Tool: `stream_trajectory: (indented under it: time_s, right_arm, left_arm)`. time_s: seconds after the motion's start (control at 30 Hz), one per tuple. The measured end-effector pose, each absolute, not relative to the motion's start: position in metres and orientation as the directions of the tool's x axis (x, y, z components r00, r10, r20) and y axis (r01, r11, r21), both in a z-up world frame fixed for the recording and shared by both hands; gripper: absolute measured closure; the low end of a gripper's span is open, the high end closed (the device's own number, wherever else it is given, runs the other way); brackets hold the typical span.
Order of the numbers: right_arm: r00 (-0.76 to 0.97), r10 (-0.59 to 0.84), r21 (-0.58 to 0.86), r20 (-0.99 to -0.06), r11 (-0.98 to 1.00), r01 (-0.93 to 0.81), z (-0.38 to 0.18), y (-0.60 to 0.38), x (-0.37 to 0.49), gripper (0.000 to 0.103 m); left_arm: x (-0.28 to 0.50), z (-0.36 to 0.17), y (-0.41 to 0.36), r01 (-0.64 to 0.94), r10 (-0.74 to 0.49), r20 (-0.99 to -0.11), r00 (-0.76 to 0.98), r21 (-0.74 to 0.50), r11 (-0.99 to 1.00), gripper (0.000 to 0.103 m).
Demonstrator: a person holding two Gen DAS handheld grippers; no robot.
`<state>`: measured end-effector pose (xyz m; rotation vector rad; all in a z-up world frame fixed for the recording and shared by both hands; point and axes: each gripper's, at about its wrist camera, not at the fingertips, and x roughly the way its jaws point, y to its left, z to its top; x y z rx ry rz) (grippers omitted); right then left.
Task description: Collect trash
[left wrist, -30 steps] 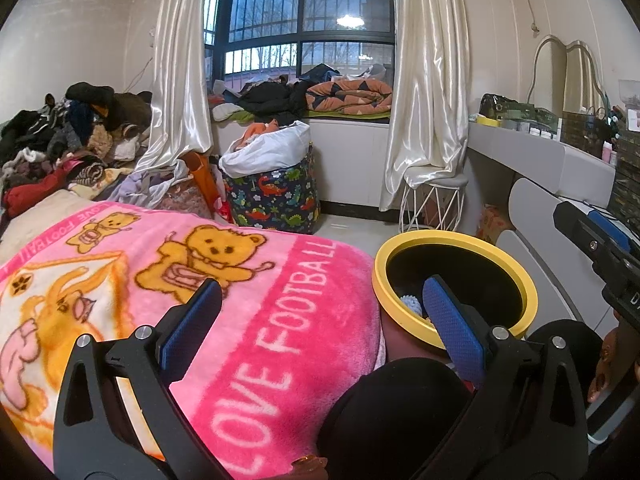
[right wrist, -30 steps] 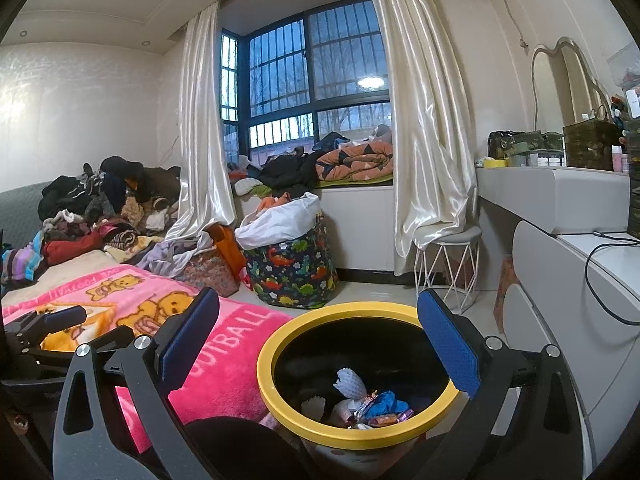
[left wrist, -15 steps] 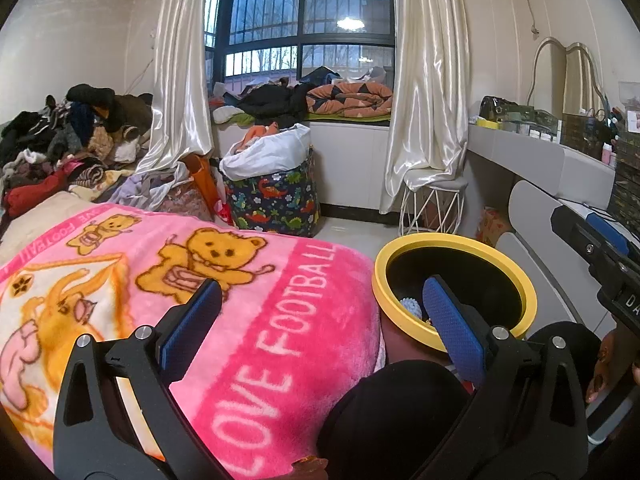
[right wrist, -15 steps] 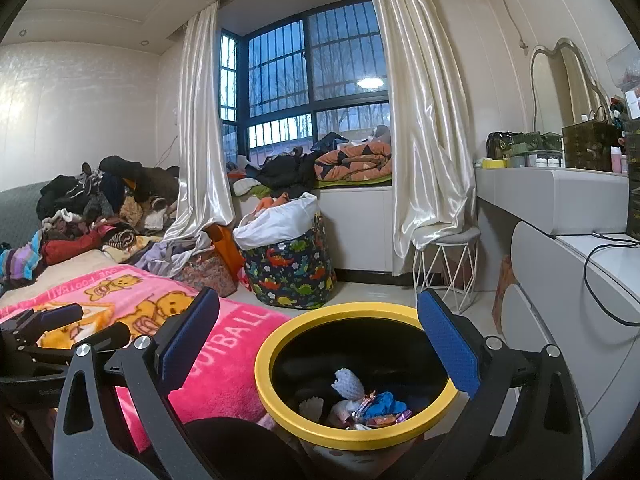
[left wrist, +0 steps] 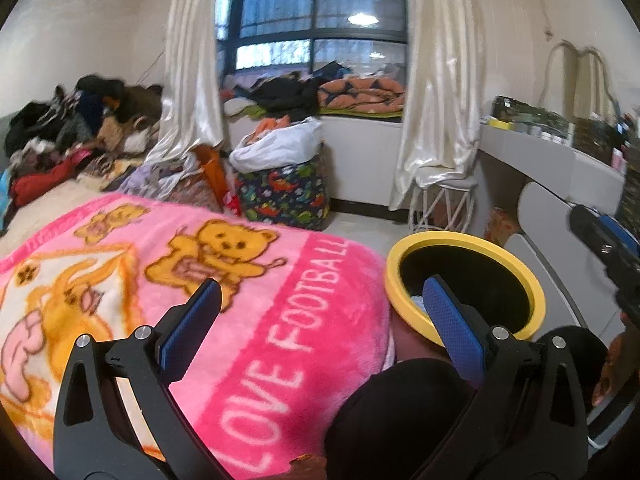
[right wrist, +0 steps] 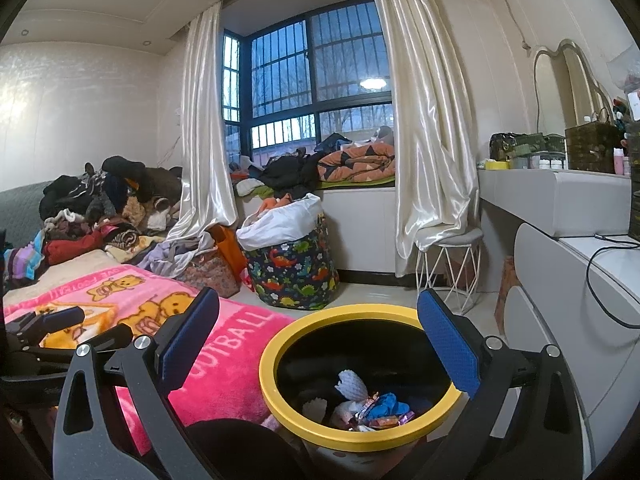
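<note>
Left to right. Clothes pile heaped at the far left end of the bed, against the wall. Pink blanket with bear print and "LOVE FOOTBALL" text covers the bed's near end. Left gripper hangs over the blanket's right edge, blue pads spread wide, nothing between them; its right fingertip overlaps the bin rim in the left wrist view. Dinosaur-print basket stands on the floor past the bed's corner, a white bag bulging from its top, below the window ledge with folded bedding. Yellow-rimmed bin, black inside, sits just beside the blanket's right edge, near the person's dark-clad knee. Trash lies at the bin's bottom: a white crumpled piece, a blue piece, coloured wrappers. Right gripper is above the bin's mouth, fingers wide apart and empty. White wire stool stands under the right curtain. White desk runs along the right wall, boxes and bottles on its top, a black cable trailing over its near edge.
</note>
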<state>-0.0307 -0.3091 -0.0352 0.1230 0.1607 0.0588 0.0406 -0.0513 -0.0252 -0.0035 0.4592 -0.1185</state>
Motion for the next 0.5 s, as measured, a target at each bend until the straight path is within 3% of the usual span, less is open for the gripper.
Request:
stream_trajectory:
  time_s: [0.17,0.27,0.37,0.5]
  right_arm:
    - [0.976,0.146,0.123,-0.163,0.984,-0.127,-0.021,-0.293,-0.02,0.006]
    - [0.942,0.277,0.1,-0.19,0.96,-0.262,-0.01,-0.258,-0.009,0.006]
    - [0.844,0.471,0.073,-0.257,0.88,-0.469,-0.002,-0.199,0.008,0.006]
    - [0.55,0.706,0.04,-0.446,0.63,-0.776,-0.009,-0.079,0.027,0.006]
  left_arm:
    - [0.044,-0.023,-0.008,-0.011,-0.026,-0.467,0.884,-0.077,0.997,0.011]
    - [0.038,-0.025,0.039,-0.12,0.066,-0.485,0.872,-0.082,0.989,0.011]
    - [0.026,-0.027,0.095,-0.24,0.181,-0.499,0.847,-0.054,0.969,0.011]
    - [-0.001,-0.037,0.192,-0.499,0.397,-0.549,0.735,-0.042,0.865,0.011]
